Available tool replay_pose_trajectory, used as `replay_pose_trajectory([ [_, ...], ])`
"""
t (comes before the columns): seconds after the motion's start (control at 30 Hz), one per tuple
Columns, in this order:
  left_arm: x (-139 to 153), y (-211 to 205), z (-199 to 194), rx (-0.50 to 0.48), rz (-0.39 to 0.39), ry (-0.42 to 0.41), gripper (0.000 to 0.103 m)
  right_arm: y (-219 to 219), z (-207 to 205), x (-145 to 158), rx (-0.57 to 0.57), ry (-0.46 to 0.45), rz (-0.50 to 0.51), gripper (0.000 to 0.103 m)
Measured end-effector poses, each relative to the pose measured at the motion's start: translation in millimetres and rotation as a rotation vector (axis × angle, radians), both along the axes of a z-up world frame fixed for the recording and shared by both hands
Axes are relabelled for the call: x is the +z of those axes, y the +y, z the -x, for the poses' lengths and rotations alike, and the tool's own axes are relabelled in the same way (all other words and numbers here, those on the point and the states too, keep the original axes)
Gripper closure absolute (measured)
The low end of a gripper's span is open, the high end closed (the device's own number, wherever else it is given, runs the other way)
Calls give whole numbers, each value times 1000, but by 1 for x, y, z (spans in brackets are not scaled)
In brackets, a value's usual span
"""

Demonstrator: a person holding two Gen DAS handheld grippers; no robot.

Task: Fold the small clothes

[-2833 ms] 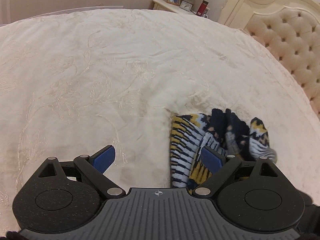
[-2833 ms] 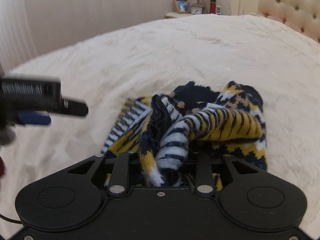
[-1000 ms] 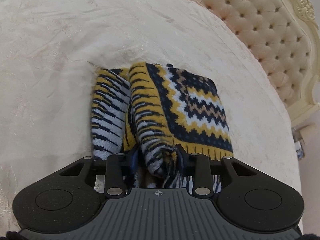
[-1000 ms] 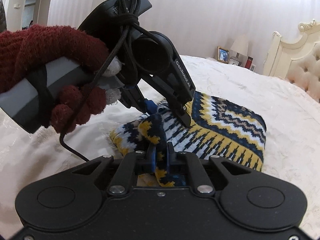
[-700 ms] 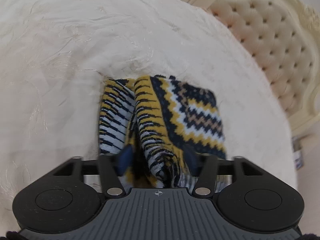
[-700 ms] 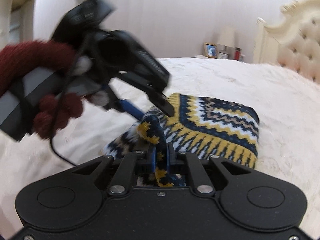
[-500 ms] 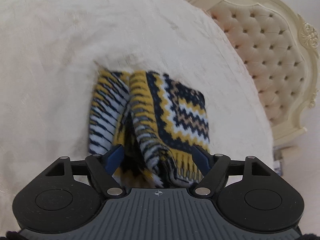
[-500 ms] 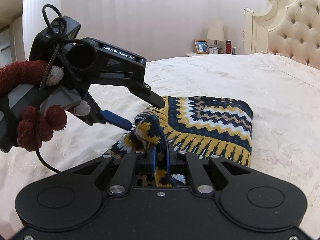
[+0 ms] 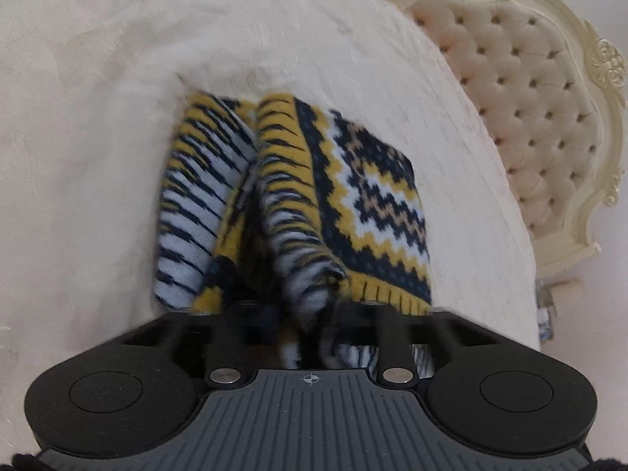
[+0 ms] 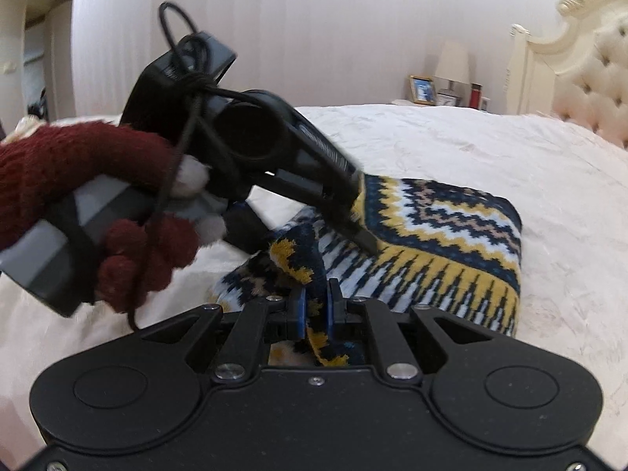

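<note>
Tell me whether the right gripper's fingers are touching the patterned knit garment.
Touching. The right wrist view shows the right gripper with its blue fingers pinched shut on a raised fold of the knit garment.

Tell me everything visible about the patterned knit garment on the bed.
The knit garment is thick and soft-looking, with navy, yellow, white and tan zigzags and striped bands. It lies partly folded on the cream bedspread, its flat top panel toward the headboard and bunched, rolled layers at the near edge. The right gripper is shut on a raised fold. The left gripper is closing on another bunched fold between its fingers.
</note>
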State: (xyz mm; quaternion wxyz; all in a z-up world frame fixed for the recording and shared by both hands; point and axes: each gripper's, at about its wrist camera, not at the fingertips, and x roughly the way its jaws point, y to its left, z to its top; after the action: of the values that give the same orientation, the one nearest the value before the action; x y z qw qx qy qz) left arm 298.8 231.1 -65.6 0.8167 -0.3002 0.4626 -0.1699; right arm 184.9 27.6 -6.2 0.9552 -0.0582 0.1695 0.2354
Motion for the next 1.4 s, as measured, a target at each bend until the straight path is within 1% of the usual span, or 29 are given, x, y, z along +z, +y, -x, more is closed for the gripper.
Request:
replay_pose_trajectory([
  [0.07,10,0,4,0,-20,-37,86,4,2,0,0,-13,4,88],
  [0.17,40,-2,15,-5,-95,-124,86,6,8,10,5,-60,-9,87],
  [0.23,50,0,18,-3,-122,-146,86,12,8,13,24,-70,7,87],
  [0.3,44,7,18,28,-134,-120,86,20,2,8,45,-51,25,86],
  [0.4,17,14,11,32,-173,-12,83,32,-15,-12,94,47,59,80],
  [0.43,10,16,10,38,-175,7,82,35,-19,-19,108,77,74,75],
  [0.47,6,17,11,50,-165,14,80,35,-19,-23,114,81,82,74],
  [0.5,8,18,11,52,-159,16,78,32,-17,-23,123,71,79,70],
  [0.53,11,17,10,45,-160,15,78,27,-14,-22,137,69,61,61],
  [0.57,15,18,9,40,-169,10,75,21,-13,-20,150,76,34,56],
  [0.6,19,17,9,36,-181,0,71,14,-11,-18,157,81,5,48],
  [0.63,21,18,9,32,-193,-10,69,8,-8,-16,158,82,-16,46],
  [0.73,31,15,12,25,-251,-39,64,-11,-2,-9,131,74,-60,45],
  [0.77,36,14,13,31,-284,-57,57,-19,-2,-7,118,74,-82,45],
  [0.8,40,11,11,47,-330,-77,40,-28,-2,-4,105,75,-112,42],
  [0.83,46,10,12,62,-369,-100,35,-37,-3,-2,91,78,-144,39],
  [0.87,49,12,13,75,-391,-120,32,-46,-4,0,76,77,-174,38],
  [0.9,53,15,13,93,-393,-131,32,-53,-4,3,62,75,-200,34],
  [0.93,54,18,14,108,-377,-141,32,-60,-6,5,47,73,-221,32],
  [1.0,58,23,15,122,-325,-174,32,-69,-11,10,14,69,-242,32],
  [1.03,61,22,16,120,-317,-187,31,-74,-18,12,-4,68,-251,31],
  [1.07,62,19,15,112,-320,-198,29,-80,-24,14,-19,67,-264,31],
  [1.13,62,13,14,84,-340,-210,28,-88,-36,17,-36,73,-303,29],
  [1.23,52,6,11,60,-362,-173,28,-98,-54,20,-53,94,-343,29],
  [1.3,41,6,8,44,-374,-124,28,-102,-70,21,-64,107,-357,29],
  [1.37,30,6,5,28,-407,-69,27,-105,-85,21,-74,119,-367,29],
  [1.4,26,7,5,23,-407,-61,26,-106,-93,21,-78,126,-372,29],
])
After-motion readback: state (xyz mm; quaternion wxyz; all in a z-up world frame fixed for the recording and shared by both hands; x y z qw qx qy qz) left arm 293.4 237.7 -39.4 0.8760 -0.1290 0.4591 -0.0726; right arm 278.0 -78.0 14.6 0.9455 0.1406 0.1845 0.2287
